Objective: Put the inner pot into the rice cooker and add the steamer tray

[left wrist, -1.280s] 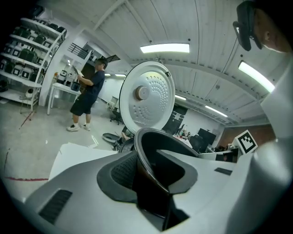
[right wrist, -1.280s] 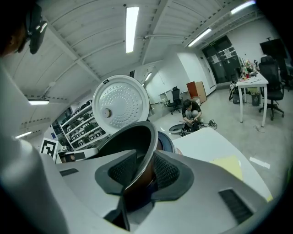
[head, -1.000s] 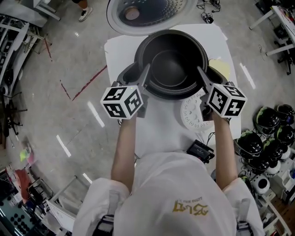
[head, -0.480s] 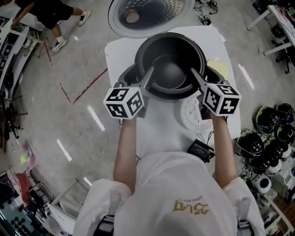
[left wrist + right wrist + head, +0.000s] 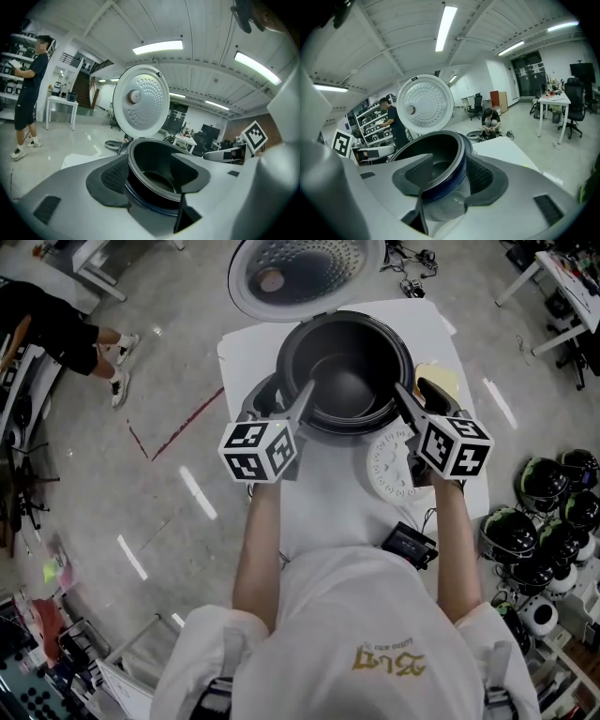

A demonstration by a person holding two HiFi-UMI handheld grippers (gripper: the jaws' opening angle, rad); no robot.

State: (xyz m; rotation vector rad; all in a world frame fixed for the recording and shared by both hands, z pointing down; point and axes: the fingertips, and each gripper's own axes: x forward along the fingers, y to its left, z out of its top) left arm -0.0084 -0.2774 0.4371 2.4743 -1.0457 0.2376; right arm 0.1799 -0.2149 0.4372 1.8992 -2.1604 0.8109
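The dark inner pot [image 5: 345, 371] sits down in the rice cooker, whose round perforated lid [image 5: 305, 268] stands open behind it. My left gripper [image 5: 281, 395] straddles the pot's left rim [image 5: 154, 164], one pad outside and one inside. Its jaws are opening and the pads stand off the wall. My right gripper [image 5: 417, 390] straddles the right rim [image 5: 436, 154] the same way, open, with gaps on both sides. The white steamer tray [image 5: 389, 465] with its ring of holes lies flat on the table, partly under my right gripper.
The white table [image 5: 328, 502] carries a black device [image 5: 408, 545] at its near right corner and a yellowish item [image 5: 441, 381] right of the cooker. Round black-and-white helmets [image 5: 548, 521] are stacked at the right. A person [image 5: 56, 329] stands on the floor at the left.
Both grippers' jaws have spread away from the pot's rim. The pot looks slightly lower and smaller than before. A person has walked into view at the upper left.
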